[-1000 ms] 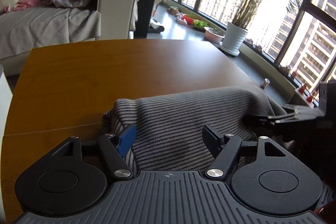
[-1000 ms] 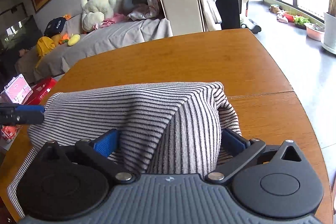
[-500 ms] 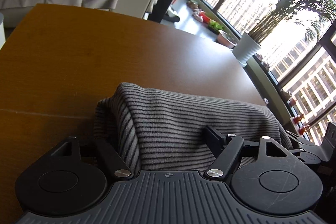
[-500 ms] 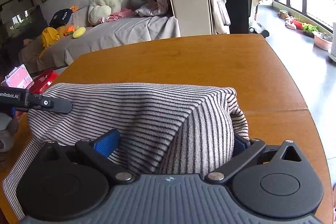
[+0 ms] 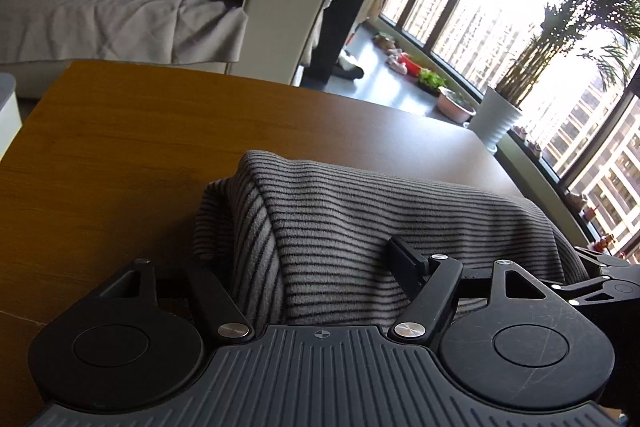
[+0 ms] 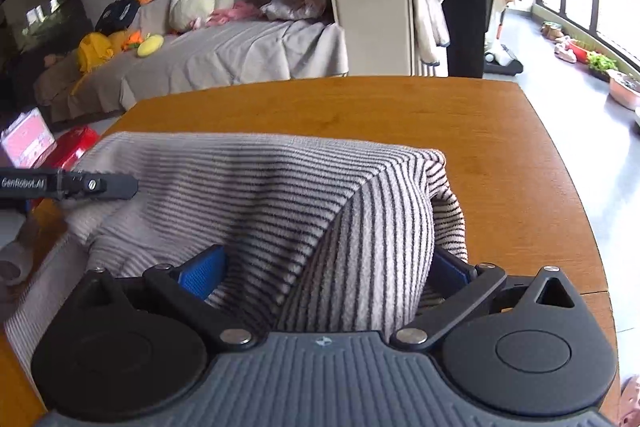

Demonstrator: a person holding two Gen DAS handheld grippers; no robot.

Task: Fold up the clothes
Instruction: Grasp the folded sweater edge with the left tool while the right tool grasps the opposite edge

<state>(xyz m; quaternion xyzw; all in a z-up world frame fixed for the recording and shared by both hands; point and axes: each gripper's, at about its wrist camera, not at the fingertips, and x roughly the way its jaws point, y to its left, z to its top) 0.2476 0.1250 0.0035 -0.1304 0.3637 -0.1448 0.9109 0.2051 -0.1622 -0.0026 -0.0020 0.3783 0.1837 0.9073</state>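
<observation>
Striped knit: grey-and-black striped garment (image 6: 256,203), bunched in a folded ridge across the near half of the wooden surface (image 6: 360,107); far half of the surface bare.
Garment position: fold line runs side to side, from near the left edge to near the right edge; a loose tail hangs toward the near left corner in the right wrist view.
Left gripper (image 5: 316,263): fingers set fairly wide with a thick wad of the garment's left end filling the gap; left finger buried under cloth, so real contact cannot be confirmed.
Right gripper (image 6: 328,267): blue fingers (image 6: 202,273) bracket a thick fold at the garment's right end; cloth fills the span and drapes over both, reads as held.
Change over last second: left view swung and rolled, its blue finger now covered by cloth; the ridge looks taller and more compact; the two grippers sit closer together, the left one's tip now over the cloth in the right wrist view.
Meaning: judged mid-fold, the doubled edge being carried across; laying flat and smoothing not yet done.
Risk: bulky wad may slump unevenly on release.
</observation>
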